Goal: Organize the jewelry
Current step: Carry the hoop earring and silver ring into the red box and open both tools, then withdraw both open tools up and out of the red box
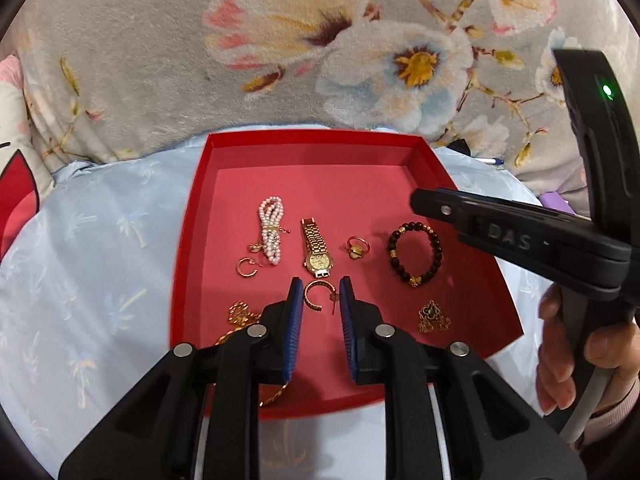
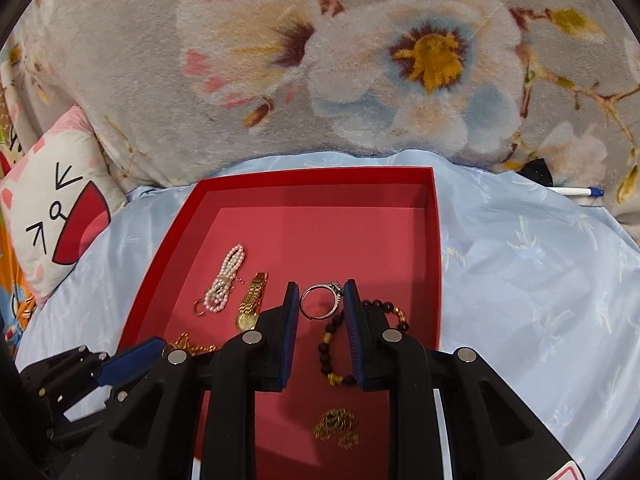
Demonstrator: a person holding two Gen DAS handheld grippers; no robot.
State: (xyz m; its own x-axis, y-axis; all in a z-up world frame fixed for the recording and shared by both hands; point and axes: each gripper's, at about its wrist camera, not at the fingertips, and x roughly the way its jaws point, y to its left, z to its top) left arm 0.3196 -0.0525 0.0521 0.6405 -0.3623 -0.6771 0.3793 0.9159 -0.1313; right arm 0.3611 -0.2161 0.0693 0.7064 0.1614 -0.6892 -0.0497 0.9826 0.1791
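Observation:
A red tray (image 1: 192,216) (image 2: 436,240) on a pale blue cloth holds jewelry: a pink pearl bracelet (image 1: 271,232) (image 2: 225,280), a gold watch (image 1: 316,246) (image 2: 252,304), a gold ring (image 1: 357,247), a dark bead bracelet (image 1: 416,252) (image 2: 332,344), gold hoop earrings (image 1: 248,267), gold chains (image 1: 240,316) (image 2: 338,426). My left gripper (image 1: 320,292) grips a gold hoop earring (image 1: 314,294) over the tray. My right gripper (image 2: 322,298) grips a silver ring (image 2: 320,300) above the tray.
A grey floral blanket (image 1: 320,40) rises behind the tray. A cat-face cushion (image 2: 52,216) lies at the left. A pen (image 2: 576,191) lies at the back right on the blue cloth (image 2: 540,280).

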